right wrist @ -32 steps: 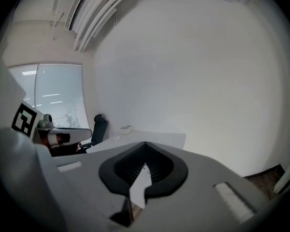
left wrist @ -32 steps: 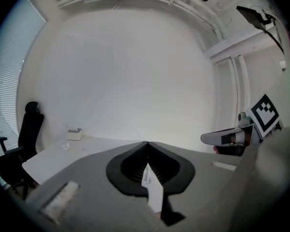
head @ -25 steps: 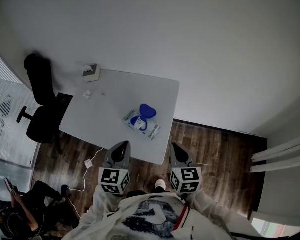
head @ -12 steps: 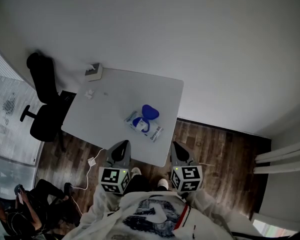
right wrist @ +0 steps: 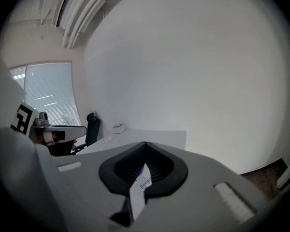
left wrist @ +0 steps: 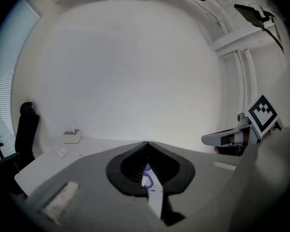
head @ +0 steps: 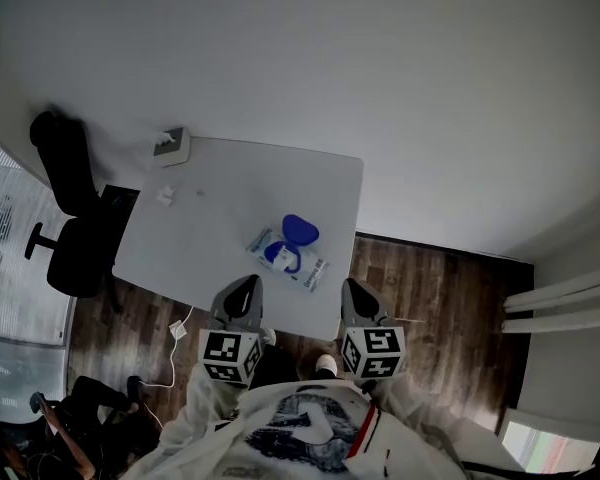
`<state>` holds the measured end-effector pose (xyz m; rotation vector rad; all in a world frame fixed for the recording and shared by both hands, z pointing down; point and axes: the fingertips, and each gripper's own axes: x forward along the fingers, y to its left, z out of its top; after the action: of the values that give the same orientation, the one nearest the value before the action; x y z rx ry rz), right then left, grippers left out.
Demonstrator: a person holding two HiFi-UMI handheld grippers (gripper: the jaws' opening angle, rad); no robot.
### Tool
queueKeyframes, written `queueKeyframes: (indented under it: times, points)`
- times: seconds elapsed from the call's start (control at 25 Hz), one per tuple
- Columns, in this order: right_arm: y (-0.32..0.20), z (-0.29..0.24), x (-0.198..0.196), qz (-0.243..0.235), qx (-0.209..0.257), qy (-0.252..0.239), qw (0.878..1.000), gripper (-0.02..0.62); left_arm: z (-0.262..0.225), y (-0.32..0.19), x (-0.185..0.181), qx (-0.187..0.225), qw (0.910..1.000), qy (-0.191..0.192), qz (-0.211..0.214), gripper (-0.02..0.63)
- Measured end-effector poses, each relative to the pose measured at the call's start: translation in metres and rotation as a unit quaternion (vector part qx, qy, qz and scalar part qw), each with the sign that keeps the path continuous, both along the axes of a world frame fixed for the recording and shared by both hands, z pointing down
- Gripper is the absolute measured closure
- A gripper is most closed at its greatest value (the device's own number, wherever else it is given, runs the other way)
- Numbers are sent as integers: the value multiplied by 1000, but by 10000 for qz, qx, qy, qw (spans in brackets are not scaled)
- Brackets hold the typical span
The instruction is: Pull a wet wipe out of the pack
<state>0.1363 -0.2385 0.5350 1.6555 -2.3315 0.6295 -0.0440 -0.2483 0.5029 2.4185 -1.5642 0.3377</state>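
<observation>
The white desk [head: 210, 218] has a black chair [head: 75, 238] at its left side. Both hand-held grippers hover at the near edge, left [head: 250, 283] and right [head: 349, 286], each with jaws pressed together on nothing. The wipe pack [head: 290, 256] lies on the desk just ahead of them, its blue lid [head: 299, 228] flipped open and its label partly reading "Deeye". A small box [head: 170, 146] sits at the far corner.
</observation>
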Motion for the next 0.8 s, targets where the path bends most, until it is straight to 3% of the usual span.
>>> queueKeyframes:
  times: [0.4, 0.8]
  points:
    - [-51, -15, -58, 516, 84, 198, 9984, 589, 5, -64, -45, -55, 9974, 179, 697, 600]
    - [-71, -15, -94, 1142, 16, 344, 9929, 589, 17, -93, -64, -152, 9885, 375, 1460, 600]
